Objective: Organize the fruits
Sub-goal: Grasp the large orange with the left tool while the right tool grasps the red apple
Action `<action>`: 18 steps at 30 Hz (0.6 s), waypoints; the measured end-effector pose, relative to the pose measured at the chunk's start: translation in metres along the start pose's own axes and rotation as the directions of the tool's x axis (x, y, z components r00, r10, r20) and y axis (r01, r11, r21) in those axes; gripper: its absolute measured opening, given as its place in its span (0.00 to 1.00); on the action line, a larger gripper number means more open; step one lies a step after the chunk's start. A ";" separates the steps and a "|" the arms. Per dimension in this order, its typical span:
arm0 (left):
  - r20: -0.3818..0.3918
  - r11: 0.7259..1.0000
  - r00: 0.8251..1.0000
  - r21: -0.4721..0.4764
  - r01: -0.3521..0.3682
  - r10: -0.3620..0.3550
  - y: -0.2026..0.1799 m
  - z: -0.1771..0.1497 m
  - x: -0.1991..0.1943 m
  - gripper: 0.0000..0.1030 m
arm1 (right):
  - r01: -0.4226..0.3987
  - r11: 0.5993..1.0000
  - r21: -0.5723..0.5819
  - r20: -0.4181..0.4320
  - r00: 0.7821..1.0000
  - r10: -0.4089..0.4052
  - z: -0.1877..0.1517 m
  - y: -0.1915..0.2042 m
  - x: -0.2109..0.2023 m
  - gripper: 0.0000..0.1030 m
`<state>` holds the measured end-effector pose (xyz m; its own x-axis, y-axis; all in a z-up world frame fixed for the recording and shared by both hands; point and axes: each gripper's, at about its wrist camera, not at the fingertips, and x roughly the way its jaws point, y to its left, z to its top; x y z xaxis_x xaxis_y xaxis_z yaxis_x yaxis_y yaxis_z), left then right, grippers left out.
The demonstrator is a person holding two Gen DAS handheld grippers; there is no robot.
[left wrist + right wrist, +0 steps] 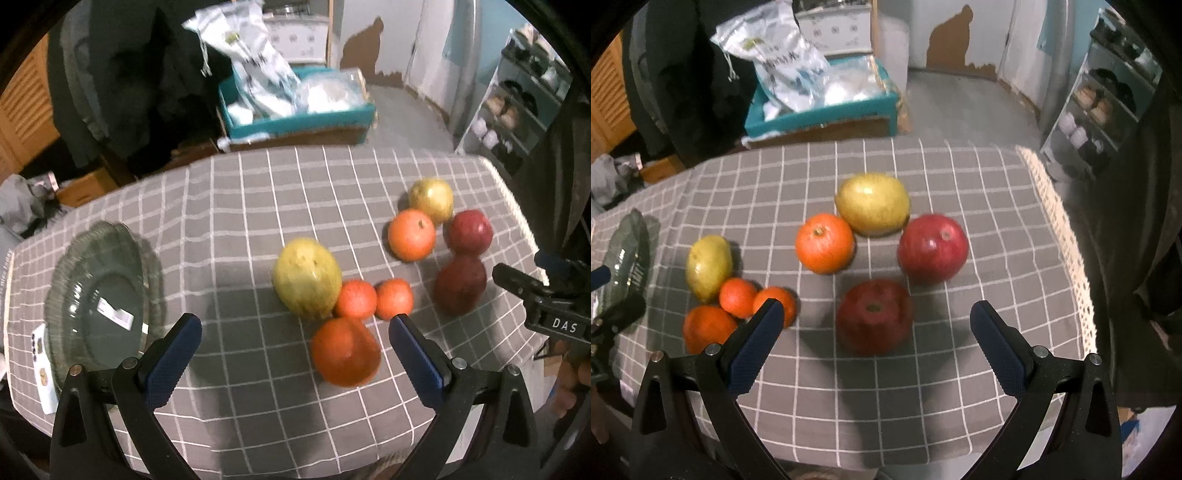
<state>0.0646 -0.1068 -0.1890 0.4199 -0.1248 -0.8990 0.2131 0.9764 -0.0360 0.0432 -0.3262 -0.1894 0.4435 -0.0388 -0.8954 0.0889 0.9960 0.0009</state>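
Red apple (874, 316) btwn open jaws.

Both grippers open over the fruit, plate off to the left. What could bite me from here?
The near orange touches two small oranges and the yellow fruit; the left gripper closing could nudge them rolling. The apples sit near the table's fringed edge. The glass plate lies far left, a long carry.

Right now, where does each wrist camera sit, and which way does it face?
Left wrist: behind the open left gripper, facing the near orange and glass plate; the right gripper shows at right.
Right wrist: behind the open right gripper, facing the near red apple.
Shared: all eight fruits, the checked tablecloth.
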 end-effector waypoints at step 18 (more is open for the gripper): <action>-0.183 0.998 0.981 -0.002 0.067 -0.066 -0.019 -0.020 0.066 0.95 | -0.037 0.999 0.028 -0.135 0.990 0.040 -0.005 -0.007 0.060 0.97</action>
<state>0.0707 -0.1296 -0.2566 0.2366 -0.1550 -0.9592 0.2390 0.9661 -0.0972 0.0645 -0.3347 -0.2456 0.3220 0.0125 -0.9467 0.0977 0.9941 0.0464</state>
